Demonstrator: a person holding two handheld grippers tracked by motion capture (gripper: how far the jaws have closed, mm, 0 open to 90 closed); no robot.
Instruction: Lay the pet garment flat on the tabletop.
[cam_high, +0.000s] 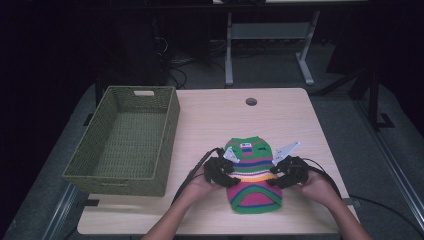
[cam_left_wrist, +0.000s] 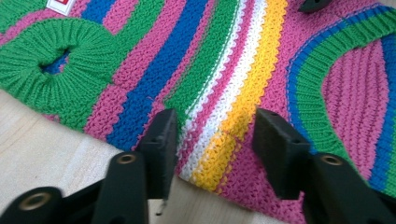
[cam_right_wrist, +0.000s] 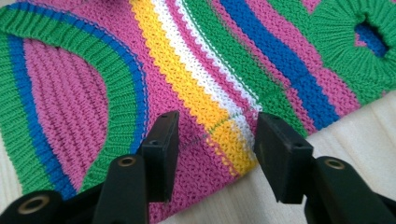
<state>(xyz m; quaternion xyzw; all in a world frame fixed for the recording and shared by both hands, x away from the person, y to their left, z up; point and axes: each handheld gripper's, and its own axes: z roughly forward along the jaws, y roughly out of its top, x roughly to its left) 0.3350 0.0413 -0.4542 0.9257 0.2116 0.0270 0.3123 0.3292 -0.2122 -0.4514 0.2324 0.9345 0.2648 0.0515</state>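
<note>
From above, your left gripper (cam_high: 226, 172) and right gripper (cam_high: 281, 172) flank the striped sweater (cam_high: 252, 175) lying flat on the table (cam_high: 210, 115), with a basket (cam_high: 125, 140) to the left. Up close, each gripper's jaws stand spread over the sweater's edge, pinching nothing; the sweater is cut off there.

The striped sweater (cam_high: 252, 172) was coarse, ribbed knit; the desk (cam_high: 280, 112) pale matt wood; the green basket (cam_high: 125, 142), far left, rough woven wicker.
</note>
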